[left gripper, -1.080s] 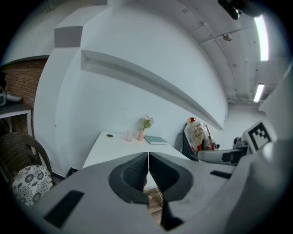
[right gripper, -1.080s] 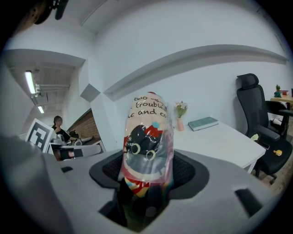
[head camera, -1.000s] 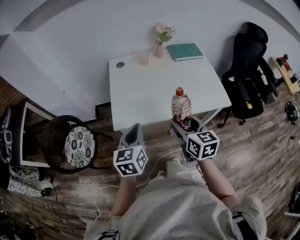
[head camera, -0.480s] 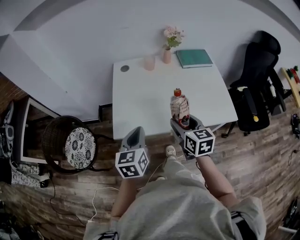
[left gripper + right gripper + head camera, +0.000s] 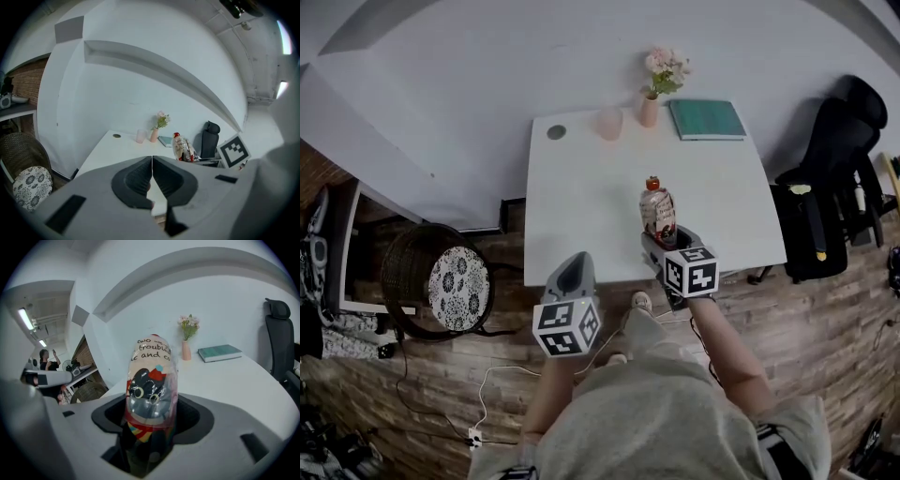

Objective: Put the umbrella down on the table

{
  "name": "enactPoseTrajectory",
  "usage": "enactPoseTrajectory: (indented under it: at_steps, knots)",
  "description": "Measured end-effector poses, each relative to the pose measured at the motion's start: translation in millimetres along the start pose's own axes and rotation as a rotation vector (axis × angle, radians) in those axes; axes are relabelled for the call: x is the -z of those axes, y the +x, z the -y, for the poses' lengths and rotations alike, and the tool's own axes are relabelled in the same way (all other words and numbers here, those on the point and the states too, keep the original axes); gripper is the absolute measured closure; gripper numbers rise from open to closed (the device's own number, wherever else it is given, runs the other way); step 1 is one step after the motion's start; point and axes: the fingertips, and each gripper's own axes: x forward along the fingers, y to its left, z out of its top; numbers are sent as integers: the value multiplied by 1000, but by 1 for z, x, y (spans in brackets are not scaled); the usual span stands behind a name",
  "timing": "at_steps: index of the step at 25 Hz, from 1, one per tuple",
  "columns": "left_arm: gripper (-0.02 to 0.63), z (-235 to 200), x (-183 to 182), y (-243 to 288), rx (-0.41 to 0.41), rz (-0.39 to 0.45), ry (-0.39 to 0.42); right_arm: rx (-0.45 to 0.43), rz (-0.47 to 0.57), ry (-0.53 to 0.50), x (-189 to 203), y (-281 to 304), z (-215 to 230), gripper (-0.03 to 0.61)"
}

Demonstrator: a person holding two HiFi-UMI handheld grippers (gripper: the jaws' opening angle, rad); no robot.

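The right claw point(image 5: 150, 427) is clamped on the lower end of the umbrella point(image 5: 151, 390), which is folded and stands upright in it above the near edge of the white table point(image 5: 591, 187). The left claw point(image 5: 152, 176) has its jaws together on nothing. The umbrella looks light and compact, firm at the core, but its glossy printed sleeve may slip under the pads, so a low hold on the body seems sound. Bare tabletop lies ahead, with the cup point(image 5: 609, 123), vase point(image 5: 649, 111) and book point(image 5: 706, 119) well apart along the far edge.
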Motion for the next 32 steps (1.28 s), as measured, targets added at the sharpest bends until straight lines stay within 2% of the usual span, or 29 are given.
enactPoseTrajectory:
  at_steps: [16, 24, 32]
  knots:
    - [606, -12, 2, 48, -18, -37, -8, 21, -200, -51, 28, 92, 35, 308]
    - [606, -10, 1, 60, -13, -45, -8, 41, -330, -9, 46, 116, 47, 308]
    - [606, -7, 0, 62, -8, -43, -6, 71, -402, -49, 53, 127, 48, 307]
